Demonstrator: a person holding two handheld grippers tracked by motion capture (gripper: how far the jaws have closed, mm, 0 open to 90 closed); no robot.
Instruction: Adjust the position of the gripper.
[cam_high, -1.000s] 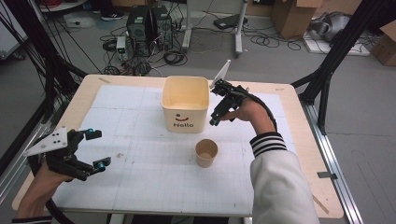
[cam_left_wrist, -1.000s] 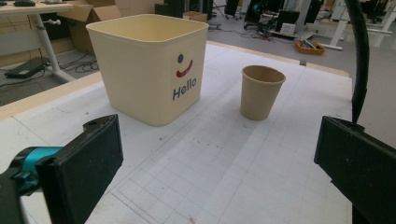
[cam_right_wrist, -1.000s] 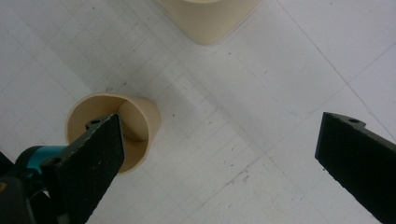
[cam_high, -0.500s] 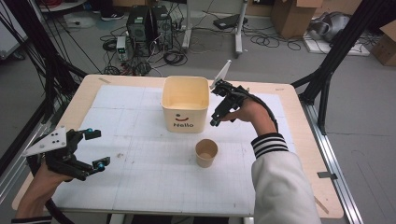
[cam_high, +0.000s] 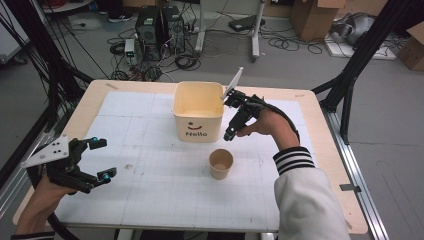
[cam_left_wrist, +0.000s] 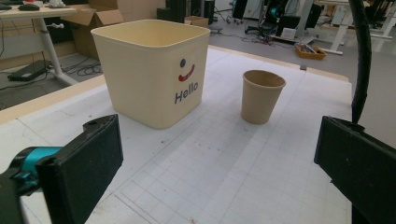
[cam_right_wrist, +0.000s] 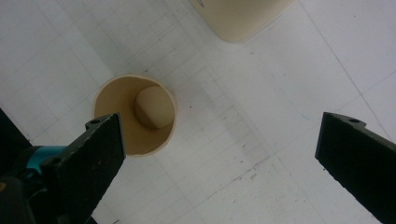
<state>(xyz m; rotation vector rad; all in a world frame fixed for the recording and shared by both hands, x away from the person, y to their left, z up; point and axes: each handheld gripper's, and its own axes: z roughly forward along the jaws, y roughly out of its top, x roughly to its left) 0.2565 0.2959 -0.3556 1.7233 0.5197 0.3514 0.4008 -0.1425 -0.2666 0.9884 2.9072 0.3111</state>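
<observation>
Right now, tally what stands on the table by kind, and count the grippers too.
Square tub with "Hello" on it: 1
Paper cup: 1
Grippers: 2, the left gripper and the right gripper, both with jaws apart and holding nothing
Total: 4

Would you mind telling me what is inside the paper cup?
From the right gripper view, the paper cup looks empty: its pale round bottom shows. The nearest part of its inside wall is covered by a jaw of the right gripper.
</observation>
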